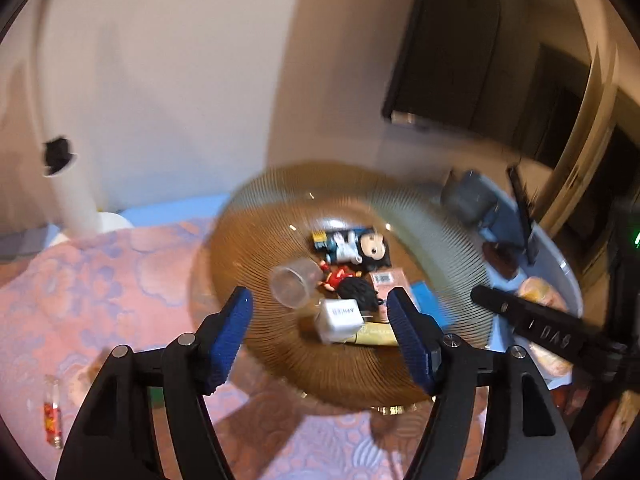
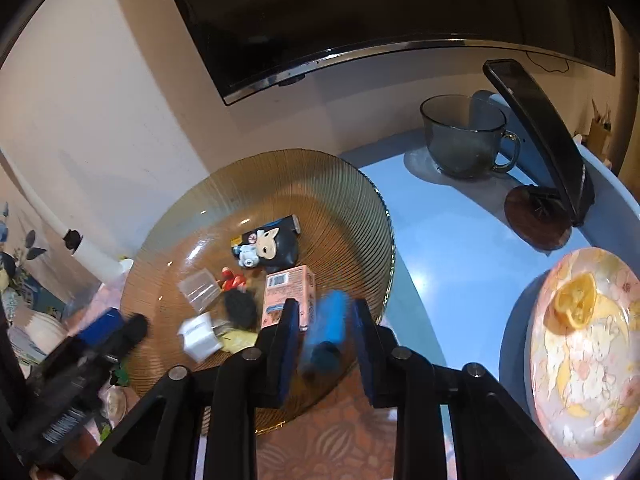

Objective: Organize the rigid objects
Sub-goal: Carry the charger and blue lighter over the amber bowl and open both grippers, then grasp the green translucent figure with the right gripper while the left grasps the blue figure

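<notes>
A ribbed amber glass bowl (image 1: 280, 364) (image 2: 320, 184) holds a clear plastic cup (image 1: 292, 282), a white charger (image 1: 340, 318) (image 2: 200, 336), a pink box (image 2: 288, 292), a black brush (image 2: 240, 310) and small figurines (image 1: 356, 246). My left gripper (image 1: 318, 294) hangs open over the bowl with nothing between its pads. My right gripper (image 2: 326, 304) is over the bowl's near rim. A blurred blue object (image 2: 330, 320) sits in the gap between its pads, and they do not press on it. In the left wrist view a black finger (image 1: 520, 320) of the right gripper reaches in at the right.
The bowl stands on a pink patterned cloth (image 1: 100, 300) over a blue table (image 2: 440, 240). To its right are a grey glass mug (image 2: 464, 140), a phone on a stand (image 2: 540, 140) and a floral plate (image 2: 608, 400) with orange slices. A small tube (image 1: 52, 412) lies left.
</notes>
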A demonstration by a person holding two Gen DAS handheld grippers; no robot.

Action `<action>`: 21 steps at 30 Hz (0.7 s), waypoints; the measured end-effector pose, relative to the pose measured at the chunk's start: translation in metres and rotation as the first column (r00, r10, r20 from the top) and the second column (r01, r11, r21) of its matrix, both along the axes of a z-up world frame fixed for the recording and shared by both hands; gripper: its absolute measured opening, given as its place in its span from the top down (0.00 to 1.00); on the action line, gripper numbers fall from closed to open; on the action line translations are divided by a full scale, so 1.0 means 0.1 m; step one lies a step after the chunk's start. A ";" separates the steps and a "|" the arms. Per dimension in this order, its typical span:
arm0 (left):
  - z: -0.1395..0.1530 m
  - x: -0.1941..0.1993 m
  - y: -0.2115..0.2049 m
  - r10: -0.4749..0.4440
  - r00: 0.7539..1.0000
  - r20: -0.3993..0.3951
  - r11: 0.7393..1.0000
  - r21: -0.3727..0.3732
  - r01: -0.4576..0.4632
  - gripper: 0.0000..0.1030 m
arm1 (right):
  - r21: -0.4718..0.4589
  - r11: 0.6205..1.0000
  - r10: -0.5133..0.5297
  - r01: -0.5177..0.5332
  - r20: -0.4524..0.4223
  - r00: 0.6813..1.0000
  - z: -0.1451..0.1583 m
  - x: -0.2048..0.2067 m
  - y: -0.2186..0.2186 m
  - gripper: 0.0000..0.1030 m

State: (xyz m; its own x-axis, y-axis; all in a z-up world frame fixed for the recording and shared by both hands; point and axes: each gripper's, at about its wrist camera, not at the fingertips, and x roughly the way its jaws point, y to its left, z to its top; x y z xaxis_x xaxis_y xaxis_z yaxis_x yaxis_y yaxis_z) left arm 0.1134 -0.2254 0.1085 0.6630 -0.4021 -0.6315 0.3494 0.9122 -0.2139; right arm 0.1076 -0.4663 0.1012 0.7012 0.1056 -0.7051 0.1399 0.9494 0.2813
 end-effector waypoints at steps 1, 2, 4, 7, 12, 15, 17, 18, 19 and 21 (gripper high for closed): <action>0.05 -0.04 0.09 0.007 1.000 0.009 1.000 -0.011 -0.007 0.34 | -0.007 1.000 0.009 -0.009 0.010 1.000 0.02 -0.09 0.06 0.67; 0.11 -0.14 0.24 0.021 0.999 0.028 1.000 -0.024 -0.020 0.34 | -0.014 1.000 0.017 -0.017 0.014 1.000 0.04 -0.16 0.11 0.62; 0.17 -0.34 0.49 0.059 0.997 0.055 0.998 -0.032 -0.057 0.29 | -0.019 0.998 0.065 -0.064 0.046 0.997 0.07 -0.37 0.31 0.58; 0.17 -0.73 1.00 0.147 0.985 0.093 0.989 -0.040 -0.143 0.27 | -0.030 0.985 0.171 -0.170 0.073 0.983 0.00 -0.68 0.73 0.51; -0.25 -1.21 1.83 0.365 0.927 0.083 0.925 0.078 -0.371 0.27 | -0.084 0.930 0.364 -0.358 0.059 0.930 -0.40 -1.00 1.53 0.42; -0.61 -1.31 2.23 0.457 0.889 0.038 0.877 0.146 -0.457 0.27 | -0.168 0.905 0.404 -0.391 0.051 0.913 -0.60 -1.06 1.84 0.42; -0.78 -1.32 2.37 0.478 0.878 0.025 0.861 0.183 -0.474 0.27 | -0.276 0.883 0.400 -0.380 0.015 0.917 -0.71 -1.08 2.03 0.42; -0.84 -1.33 2.42 0.482 0.876 0.006 0.863 0.171 -0.476 0.29 | -0.305 0.876 0.398 -0.374 0.016 0.917 -0.70 -1.09 2.05 0.42; -0.86 -1.31 2.48 0.467 0.884 -0.032 0.879 0.127 -0.460 0.29 | -0.312 0.874 0.401 -0.373 0.027 0.916 -0.70 -1.10 2.05 0.40; -0.81 -1.33 2.53 0.448 0.894 -0.010 0.892 0.072 -0.446 0.27 | -0.317 0.879 0.382 -0.357 0.020 0.924 -0.73 -1.11 2.03 0.26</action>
State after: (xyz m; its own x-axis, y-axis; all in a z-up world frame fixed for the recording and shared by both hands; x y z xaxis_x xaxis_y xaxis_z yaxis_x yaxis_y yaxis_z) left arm -0.0199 0.0272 0.0275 0.7460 -0.0241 -0.6655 -0.1036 0.9830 -0.1517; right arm -0.0029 -0.2631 0.0282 0.7079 0.1592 -0.6882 -0.2486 0.9681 -0.0317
